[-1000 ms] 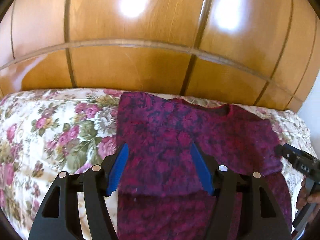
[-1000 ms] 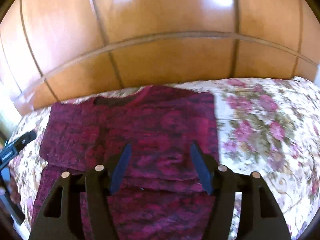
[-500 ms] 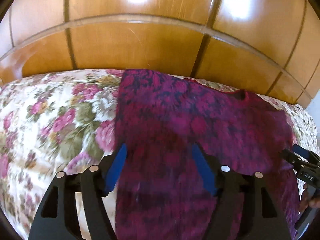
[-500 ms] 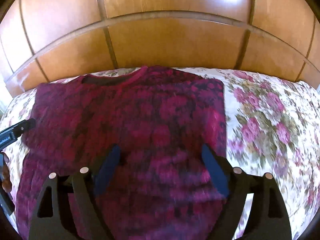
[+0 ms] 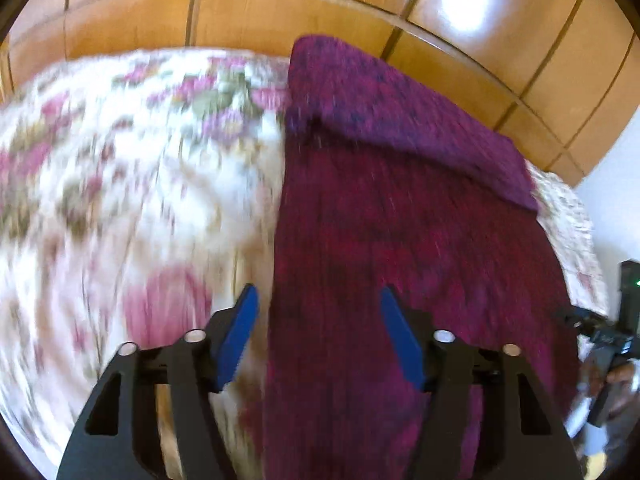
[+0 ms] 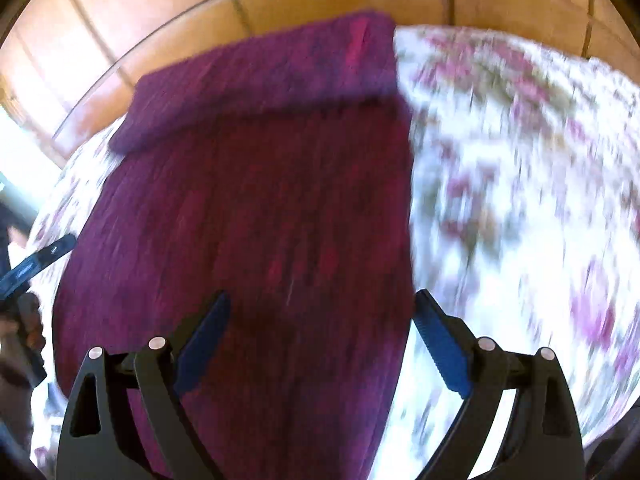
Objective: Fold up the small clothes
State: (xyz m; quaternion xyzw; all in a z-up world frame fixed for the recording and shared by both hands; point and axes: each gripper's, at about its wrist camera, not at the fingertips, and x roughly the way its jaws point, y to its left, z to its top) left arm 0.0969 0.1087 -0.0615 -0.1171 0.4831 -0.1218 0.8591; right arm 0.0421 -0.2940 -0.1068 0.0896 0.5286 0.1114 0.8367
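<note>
The dark magenta knitted garment (image 5: 400, 240) lies flat on the bed with the floral pink-and-cream bedspread (image 5: 120, 180). Its long axis runs from the cameras toward the glossy wooden headboard (image 5: 240, 12). The far end is folded over into a thick band (image 6: 272, 76) lying crosswise just short of the headboard. Both views are motion-blurred, so fine detail of the knit cannot be read.

Left claw (image 5: 316, 328): blue-padded fingers spread wide, holding nothing. It sits low over the garment's left long edge, with the left pad (image 5: 238, 340) over the bedspread and the right pad (image 5: 400, 344) over the fabric.

Right claw (image 6: 320, 344): spread wide, likewise holding nothing. It is placed over the garment's right long edge; the left pad (image 6: 202, 344) is over the fabric, the right pad (image 6: 442, 356) over the bedspread. Whether either claw touches the cloth cannot be determined.
</note>
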